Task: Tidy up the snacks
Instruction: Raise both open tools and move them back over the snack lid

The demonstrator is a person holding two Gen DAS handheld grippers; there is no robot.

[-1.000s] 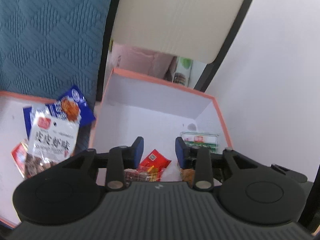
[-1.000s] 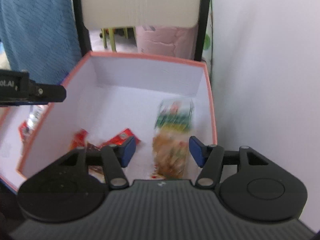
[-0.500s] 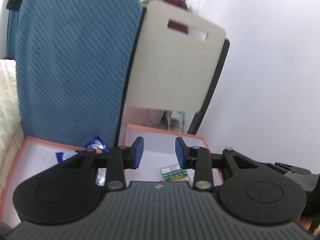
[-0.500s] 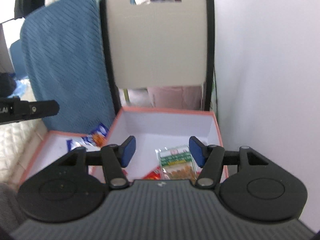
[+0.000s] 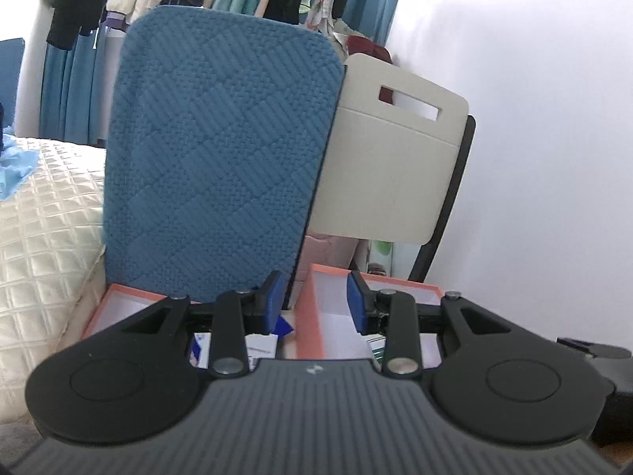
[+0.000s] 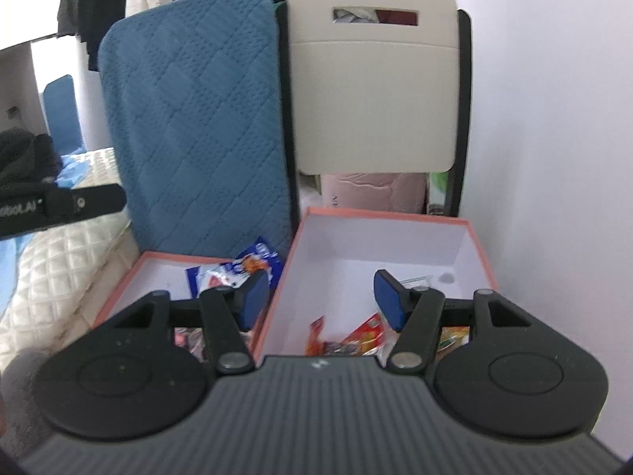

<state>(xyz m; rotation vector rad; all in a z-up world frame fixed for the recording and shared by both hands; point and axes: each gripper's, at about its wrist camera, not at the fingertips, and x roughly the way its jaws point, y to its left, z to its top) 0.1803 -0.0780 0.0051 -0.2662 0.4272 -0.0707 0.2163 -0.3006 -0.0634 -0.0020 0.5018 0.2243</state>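
Now both tongs sit higher and farther back than a second ago. The left tongs gape narrowly, holding nothing; the right tongs stand wide and empty. The red foil snack packets lie at 6 o'clock inside the deep white, orange-rimmed cardboard box, while the blue snack bag rests in the shallow orange-rimmed lid tray at its 9 o'clock.
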